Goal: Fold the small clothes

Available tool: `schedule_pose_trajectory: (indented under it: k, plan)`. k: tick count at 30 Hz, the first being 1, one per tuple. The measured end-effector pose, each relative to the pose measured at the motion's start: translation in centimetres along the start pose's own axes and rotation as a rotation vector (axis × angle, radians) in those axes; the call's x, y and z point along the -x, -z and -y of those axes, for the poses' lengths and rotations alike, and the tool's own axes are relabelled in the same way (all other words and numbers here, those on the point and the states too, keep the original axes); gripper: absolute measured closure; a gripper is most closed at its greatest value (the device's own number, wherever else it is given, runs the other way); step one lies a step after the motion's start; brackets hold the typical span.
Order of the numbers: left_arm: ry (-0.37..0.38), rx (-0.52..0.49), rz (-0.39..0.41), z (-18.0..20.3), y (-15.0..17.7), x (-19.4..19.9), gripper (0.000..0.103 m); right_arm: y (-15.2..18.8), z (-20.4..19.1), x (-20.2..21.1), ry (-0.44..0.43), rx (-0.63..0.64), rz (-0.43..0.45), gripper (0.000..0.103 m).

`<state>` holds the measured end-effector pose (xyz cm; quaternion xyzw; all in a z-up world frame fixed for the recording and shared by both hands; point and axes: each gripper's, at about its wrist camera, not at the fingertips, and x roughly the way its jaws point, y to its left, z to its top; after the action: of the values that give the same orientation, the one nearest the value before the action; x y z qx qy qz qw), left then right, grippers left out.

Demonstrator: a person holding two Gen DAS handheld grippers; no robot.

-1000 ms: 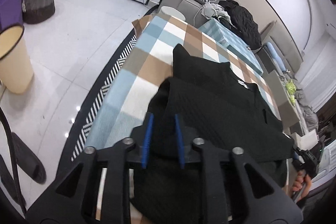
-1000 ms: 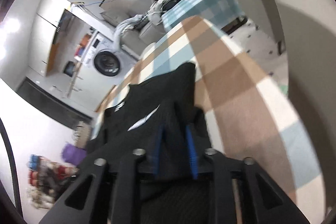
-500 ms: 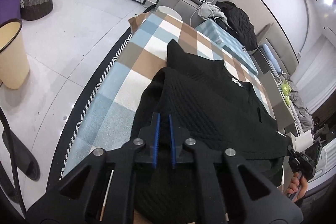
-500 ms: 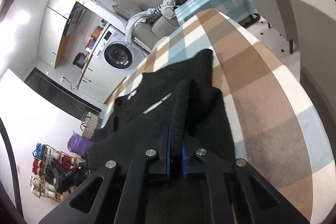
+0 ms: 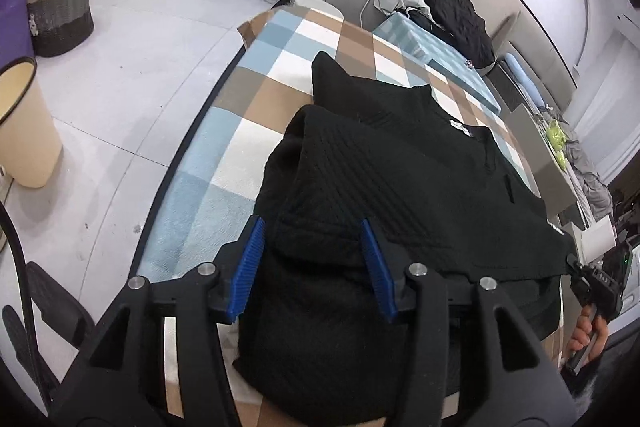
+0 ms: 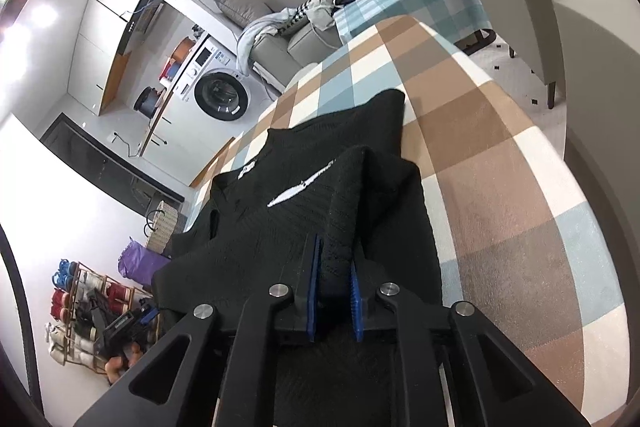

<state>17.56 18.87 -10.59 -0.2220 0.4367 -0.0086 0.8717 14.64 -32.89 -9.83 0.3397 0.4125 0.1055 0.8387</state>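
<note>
Here the left gripper (image 5: 312, 263) jaws are opening, clear of the black top (image 5: 400, 179), while the right gripper (image 6: 335, 291) jaws, easing apart, pinch its fold.

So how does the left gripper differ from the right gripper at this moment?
The left gripper has its blue pads wide apart and is opening, clear of the black sweater beneath. The right gripper has narrow jaws, also opening, with a ridge of sweater fabric between the pads. Both point down over the checked tablecloth.
</note>
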Motion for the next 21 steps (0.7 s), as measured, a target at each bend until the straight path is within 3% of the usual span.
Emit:
schedule_pose_trajectory:
  k: [1,3,7,21]
  plan:
    - [0.004,0.006,0.0,-0.1,-0.1,-0.2,0.058,0.0,0.0,-0.1,-0.001,0.001,-0.005,0.087]
    - [0.02,0.012,0.006,0.0,-0.4,-0.5,0.079,0.0,-0.1,-0.2,0.0,0.002,-0.012,0.08]
    - [0.047,0.005,0.04,0.4,-0.7,0.2,0.093,-0.1,-0.4,-0.6,0.011,0.006,-0.027,0.079]
    - [0.034,-0.081,0.021,2.6,-0.1,1.1,0.092,-0.1,-0.5,-1.2,0.015,0.012,-0.061,0.074]
